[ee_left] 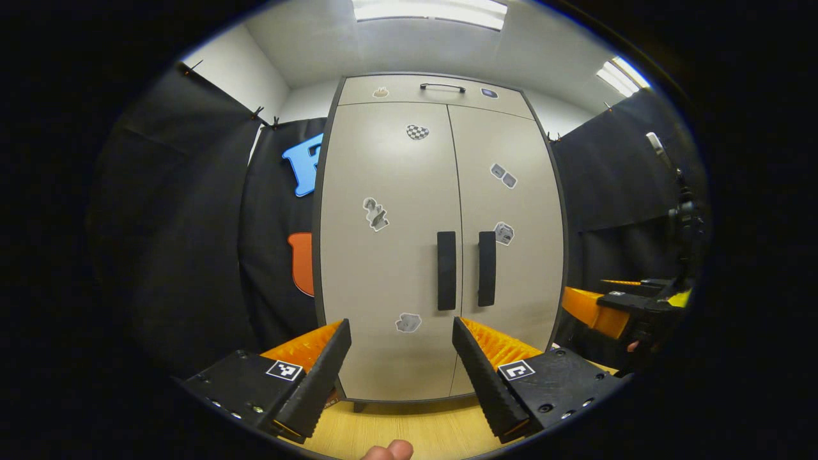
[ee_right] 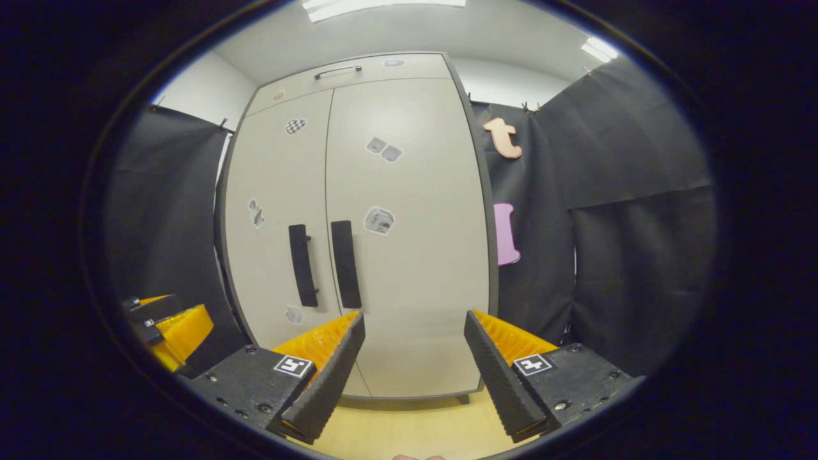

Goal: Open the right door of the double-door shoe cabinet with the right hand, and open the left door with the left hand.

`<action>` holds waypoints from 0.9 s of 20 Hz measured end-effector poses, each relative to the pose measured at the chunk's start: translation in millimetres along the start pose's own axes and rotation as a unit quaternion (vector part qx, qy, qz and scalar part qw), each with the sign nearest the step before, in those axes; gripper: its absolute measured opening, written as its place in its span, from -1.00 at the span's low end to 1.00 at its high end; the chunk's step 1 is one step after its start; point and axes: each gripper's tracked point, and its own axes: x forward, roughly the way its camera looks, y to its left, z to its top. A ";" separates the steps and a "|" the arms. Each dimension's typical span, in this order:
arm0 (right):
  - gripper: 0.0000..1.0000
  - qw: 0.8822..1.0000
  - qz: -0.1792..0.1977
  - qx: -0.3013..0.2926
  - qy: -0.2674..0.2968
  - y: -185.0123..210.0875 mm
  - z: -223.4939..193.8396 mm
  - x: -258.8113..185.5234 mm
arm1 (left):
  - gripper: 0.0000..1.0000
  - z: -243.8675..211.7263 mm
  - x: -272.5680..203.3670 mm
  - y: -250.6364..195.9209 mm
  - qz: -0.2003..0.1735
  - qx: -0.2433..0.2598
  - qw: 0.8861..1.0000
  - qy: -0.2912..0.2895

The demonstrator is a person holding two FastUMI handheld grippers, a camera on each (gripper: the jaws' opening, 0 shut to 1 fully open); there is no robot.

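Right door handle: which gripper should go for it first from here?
Right. The right gripper is open and faces the right door, whose handle sits just up-left. The left gripper, also open, faces the left door.

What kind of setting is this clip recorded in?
Most likely a staged recording booth, not a home: black cloth walls surround a lone shoe cabinet on a wood floor, under ceiling strip lights.

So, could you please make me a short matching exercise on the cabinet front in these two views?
Things:
1. right door handle
2. top handle
3. checkered sticker
4. left tongs

States or places:
A. open, holding nothing
B. upper part of the left door
C. upright, just right of the centre seam
D. horizontal, on the panel above the doors

Pairs: 1-C, 2-D, 3-B, 4-A
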 end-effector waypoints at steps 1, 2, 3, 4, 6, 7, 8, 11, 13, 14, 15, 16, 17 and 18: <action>0.93 1.000 0.014 0.013 0.003 8.7 -2.0 13.3 | 0.90 0.2 -2.7 1.0 0.001 0.003 1.000 -0.001; 0.99 0.999 0.019 0.022 0.013 13.6 -4.6 24.4 | 0.91 1.0 -5.8 1.5 0.003 0.006 1.000 -0.002; 0.99 0.999 0.021 0.029 0.016 16.3 -4.1 33.5 | 0.91 0.7 -8.6 2.3 0.003 0.009 1.000 -0.003; 0.92 0.999 0.021 0.031 0.012 18.0 -0.9 43.4 | 0.90 0.5 -11.1 2.4 0.001 0.010 1.000 -0.003; 0.99 1.000 0.020 0.018 0.003 23.8 6.2 60.5 | 0.91 -1.7 -15.0 2.2 -0.002 0.008 1.000 0.001; 0.92 1.000 0.022 0.008 0.003 28.2 7.5 68.3 | 0.90 -2.5 -17.1 2.4 -0.003 0.007 1.000 0.002; 0.92 1.000 0.027 -0.001 0.000 34.3 11.1 76.6 | 0.91 -2.4 -19.0 3.4 -0.002 0.006 1.000 0.002; 0.92 0.999 0.028 -0.021 0.007 47.7 13.9 100.0 | 0.91 -5.7 -20.0 5.3 0.000 0.004 1.000 0.005; 0.92 0.999 0.030 -0.027 0.009 56.7 15.8 111.2 | 0.91 -8.8 -23.5 8.8 0.003 0.007 1.000 0.008; 0.92 0.999 0.028 -0.032 0.006 58.1 17.4 116.5 | 0.91 -9.9 -26.7 10.5 0.004 0.008 1.000 0.008; 0.92 0.999 0.024 -0.037 0.003 59.4 17.6 120.1 | 0.91 -11.9 -27.3 12.5 0.006 0.009 1.000 0.010; 0.90 0.999 0.022 -0.042 0.002 60.5 17.7 124.2 | 0.91 -13.1 -27.8 13.7 0.007 0.010 1.000 0.011; 0.92 0.999 0.021 -0.045 0.004 61.5 16.5 127.2 | 0.91 -14.5 -28.0 14.9 0.008 0.009 1.000 0.013; 0.92 0.999 0.020 -0.045 0.005 63.2 15.5 130.5 | 0.91 -14.9 -28.1 16.8 0.009 0.009 1.000 0.013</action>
